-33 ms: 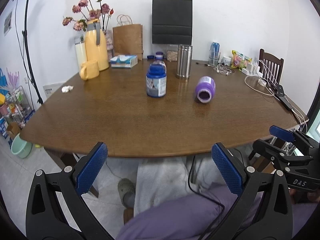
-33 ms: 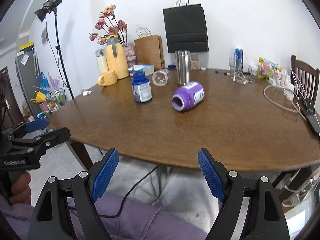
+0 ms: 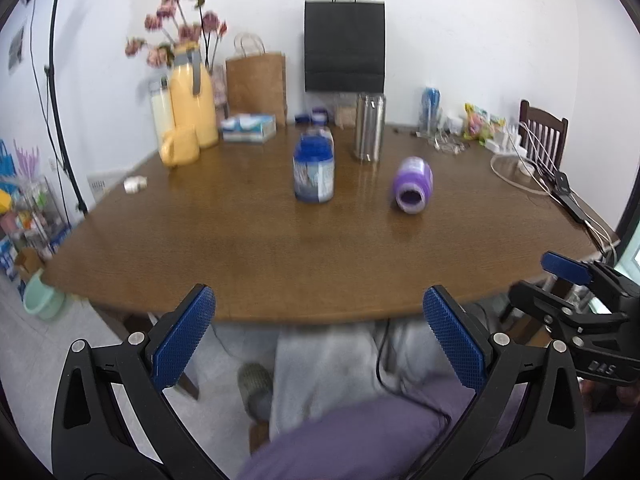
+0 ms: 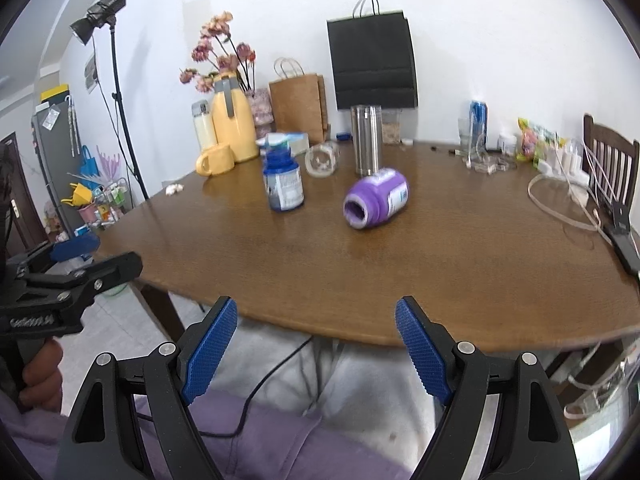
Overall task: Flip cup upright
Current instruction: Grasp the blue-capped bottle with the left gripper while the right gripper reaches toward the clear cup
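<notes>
Purple cup [image 4: 376, 198] lies on its side near the middle of the brown bench [image 4: 440, 264], open mouth turned toward the near edge; same cup [image 3: 414, 190] in the left wrist view. Nothing touches it.

Left gripper [image 3: 320, 334] held below and short of the near edge, over the person's lap. Its blue-padded fingers [image 3: 184, 334] stand wide apart, gripping nothing. From the right wrist view this gripper [image 4: 76, 252] shows off the bench's left edge, a hand on its handle.

Right gripper [image 4: 316, 344] also low before the near edge, fingers [image 4: 420, 348] spread wide and empty. Seen from the left wrist view [image 3: 560, 276] it sits off the near right corner.

Blue jar [image 4: 283, 184] stands upright to the left of the cup, apart from it. Steel tumbler [image 4: 366, 140] upright behind the cup, toward the far edge. Clear glass [image 4: 320, 160] lies on its side between jar and tumbler, farther back. Yellow jug [image 4: 234, 120] and yellow mug [image 4: 216, 160] near the far left edge. White cables [image 4: 560, 196] along the right edge.
</notes>
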Demonstrator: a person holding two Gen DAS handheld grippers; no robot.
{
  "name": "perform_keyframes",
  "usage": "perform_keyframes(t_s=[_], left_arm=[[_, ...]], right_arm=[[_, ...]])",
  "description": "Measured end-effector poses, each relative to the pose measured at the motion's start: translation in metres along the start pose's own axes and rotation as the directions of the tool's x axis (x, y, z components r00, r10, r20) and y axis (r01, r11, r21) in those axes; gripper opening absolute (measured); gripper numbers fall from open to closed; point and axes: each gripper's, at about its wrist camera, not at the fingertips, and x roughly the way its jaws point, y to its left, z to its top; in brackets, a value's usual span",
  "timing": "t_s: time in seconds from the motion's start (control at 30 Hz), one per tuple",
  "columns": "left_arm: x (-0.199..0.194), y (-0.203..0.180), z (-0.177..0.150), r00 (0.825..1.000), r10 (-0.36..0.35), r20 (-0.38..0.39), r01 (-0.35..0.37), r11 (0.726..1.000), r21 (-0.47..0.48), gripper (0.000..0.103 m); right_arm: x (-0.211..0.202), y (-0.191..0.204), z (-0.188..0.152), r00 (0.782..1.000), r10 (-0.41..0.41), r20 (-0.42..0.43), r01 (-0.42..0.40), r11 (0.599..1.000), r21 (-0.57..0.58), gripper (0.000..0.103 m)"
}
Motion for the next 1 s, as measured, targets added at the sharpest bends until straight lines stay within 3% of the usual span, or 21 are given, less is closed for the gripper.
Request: perform_keyframes(t_s=[0.2, 0.27, 0.37, 0.53, 0.7, 0.77, 0.9, 1.0], left_arm=[[0.042, 0.003, 0.051, 0.999, -0.032, 0.021, 0.033, 0.998, -0.058, 0.103], [0.058, -0.002, 0.072, 1.000, -0.013, 0.021, 0.015, 0.998, -0.065, 0.103], [0.080, -0.007, 0.114, 0.999, -0.035, 0.036, 0.039, 0.995, -0.091, 0.103], [0.126, -0.001, 0.191, 0.999, 0.010, 0.038, -0.002, 0.978, -0.211, 0.103], [0.187, 0.015, 0.250, 0.999, 0.013, -0.032, -0.023, 0.948, -0.318, 0.103], [0.214, 0.024, 0.266, 0.997, 0.041, -0.067, -0.063, 0.930, -0.362, 0.103], [0.266, 0.052, 0.291, 0.980, 0.091, -0.174, -0.165, 0.863, -0.477, 0.103], [0.295, 0.074, 0.295, 0.969, 0.081, -0.234, -0.197, 0.824, -0.531, 0.103]], right_arm=[[0.045, -0.019, 0.053, 0.998, 0.056, -0.015, -0.056, 0.998, -0.030, 0.086], [0.060, -0.024, 0.076, 0.995, 0.093, -0.035, -0.095, 0.995, -0.038, 0.086], [0.089, -0.030, 0.115, 0.987, 0.150, -0.063, -0.153, 0.987, -0.049, 0.086], [0.153, -0.027, 0.179, 0.972, 0.212, -0.101, -0.222, 0.971, -0.093, 0.085], [0.234, -0.036, 0.233, 0.943, 0.299, -0.149, -0.303, 0.953, -0.007, 0.085], [0.267, -0.036, 0.250, 0.936, 0.312, -0.165, -0.312, 0.950, 0.025, 0.085], [0.323, -0.038, 0.273, 0.928, 0.315, -0.200, -0.305, 0.949, 0.080, 0.085], [0.356, -0.027, 0.280, 0.935, 0.267, -0.233, -0.269, 0.963, 0.022, 0.083]])
